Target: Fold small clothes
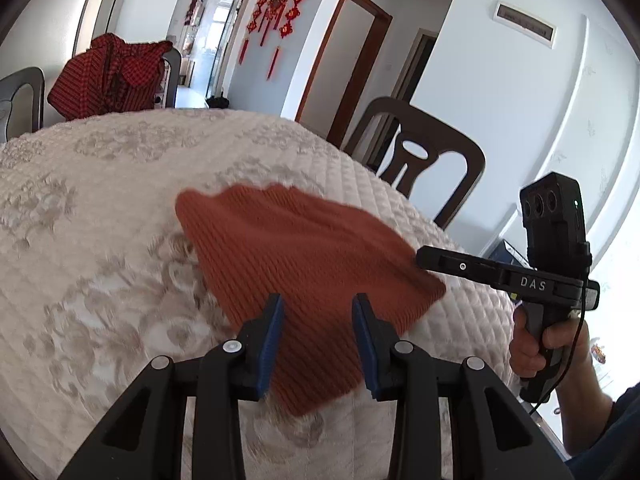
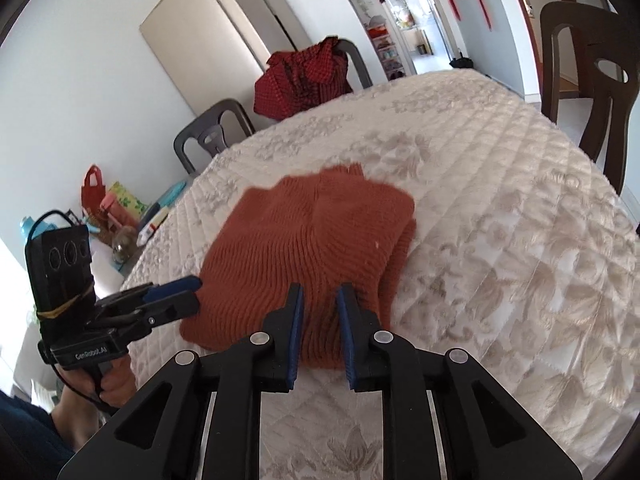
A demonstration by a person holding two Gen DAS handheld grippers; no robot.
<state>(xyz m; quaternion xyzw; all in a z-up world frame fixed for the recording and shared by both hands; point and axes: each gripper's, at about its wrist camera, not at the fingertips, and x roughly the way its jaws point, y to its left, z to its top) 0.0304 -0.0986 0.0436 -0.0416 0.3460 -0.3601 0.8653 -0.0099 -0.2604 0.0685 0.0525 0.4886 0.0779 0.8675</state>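
Toward the table's near edge the folded rust knit sweater (image 2: 308,248) lies loose; left gripper (image 1: 318,336) and right gripper (image 2: 320,334) hover parted, empty; a careless nudge could undo its folds.

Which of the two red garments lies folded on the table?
The plain orange-red knit, flat between both grippers. The checked red garment hangs bunched over a chair at the far side.

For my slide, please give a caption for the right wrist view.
Right gripper open above folded orange knit on quilted table; left gripper alongside.
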